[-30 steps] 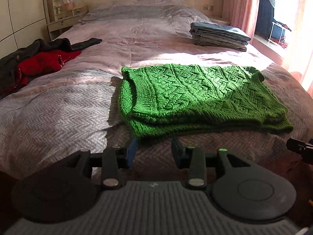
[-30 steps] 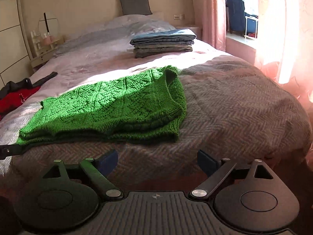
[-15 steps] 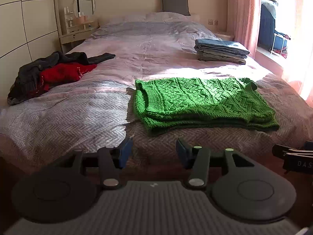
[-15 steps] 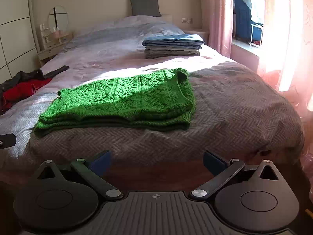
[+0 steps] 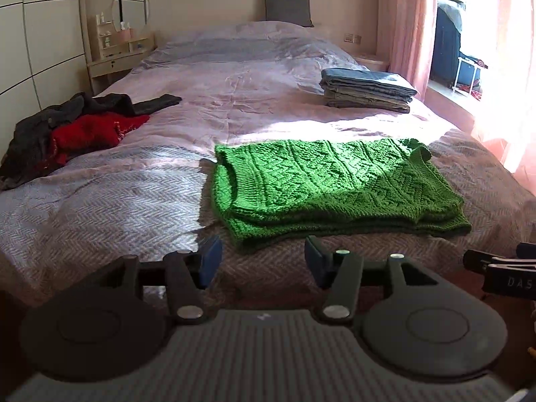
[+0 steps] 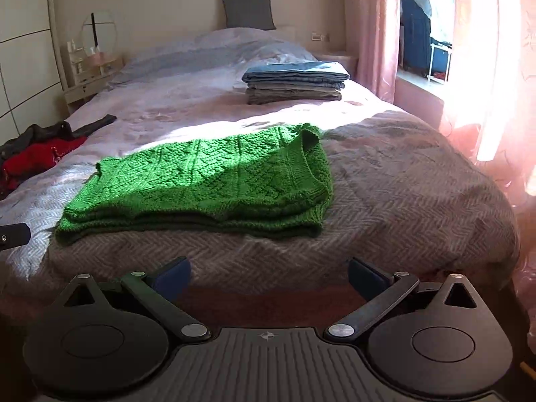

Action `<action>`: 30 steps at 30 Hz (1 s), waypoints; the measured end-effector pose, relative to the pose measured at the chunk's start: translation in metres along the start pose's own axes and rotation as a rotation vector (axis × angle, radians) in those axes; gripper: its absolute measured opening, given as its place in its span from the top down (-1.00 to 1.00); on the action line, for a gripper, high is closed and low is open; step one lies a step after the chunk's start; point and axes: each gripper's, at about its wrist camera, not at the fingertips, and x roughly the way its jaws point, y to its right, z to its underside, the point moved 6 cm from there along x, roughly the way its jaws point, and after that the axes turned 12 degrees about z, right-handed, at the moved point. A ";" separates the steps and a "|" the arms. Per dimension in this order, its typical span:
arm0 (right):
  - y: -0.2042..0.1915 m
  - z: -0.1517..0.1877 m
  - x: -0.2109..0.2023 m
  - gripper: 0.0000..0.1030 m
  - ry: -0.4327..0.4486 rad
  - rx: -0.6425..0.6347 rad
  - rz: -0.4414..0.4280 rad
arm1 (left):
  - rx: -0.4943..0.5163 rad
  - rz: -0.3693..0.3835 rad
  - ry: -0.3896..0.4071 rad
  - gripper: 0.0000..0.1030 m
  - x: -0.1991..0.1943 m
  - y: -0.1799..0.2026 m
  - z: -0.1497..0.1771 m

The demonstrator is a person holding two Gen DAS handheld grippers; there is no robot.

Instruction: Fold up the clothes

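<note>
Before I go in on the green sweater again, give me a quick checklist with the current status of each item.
1. Left gripper empty, fingers apart: ok.
2. Right gripper empty, fingers wide apart: ok.
3. Green cable-knit sweater lying flat in folded layers at the bed's foot: ok.
4. Both grippers short of the sweater, touching nothing: ok.
5. Stack of folded blue and grey clothes apart from the sweater: ok.
6. Layer edges aligned: cannot tell.

Left gripper [image 5: 261, 261] level, pointing forward, jaws parted with a moderate gap, blue pads [image 5: 209, 259] facing each other, nothing between them. Right gripper [image 6: 269, 276] level too, jaws spread wider, pads [image 6: 172, 274] far apart, empty. Tip of right gripper [image 5: 502, 268] showing at right edge of left wrist view; left gripper's tip [image 6: 11, 236] at left edge of right wrist view.
</note>
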 end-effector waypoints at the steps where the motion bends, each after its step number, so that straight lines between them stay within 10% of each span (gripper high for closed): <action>1: 0.006 -0.002 0.005 -0.99 -0.007 0.016 0.011 | 0.008 0.016 -0.009 0.02 0.008 0.001 -0.003; 8: 0.040 -0.027 0.027 -0.98 -0.025 0.176 -0.006 | 0.027 0.134 -0.016 0.17 0.053 -0.006 -0.030; 15: 0.068 -0.054 0.072 -0.96 -0.076 0.438 -0.235 | -0.027 0.197 -0.014 0.54 0.091 -0.032 -0.049; 17: 0.075 -0.057 0.091 -0.58 -0.104 0.509 -0.283 | -0.042 0.221 -0.018 0.59 0.101 -0.037 -0.050; 23: 0.093 -0.050 0.139 -0.24 -0.235 0.680 -0.296 | -0.068 0.299 -0.068 0.86 0.134 -0.049 -0.045; 30: 0.103 -0.043 0.155 -0.15 -0.293 0.742 -0.356 | -0.096 0.351 -0.098 0.89 0.149 -0.060 -0.021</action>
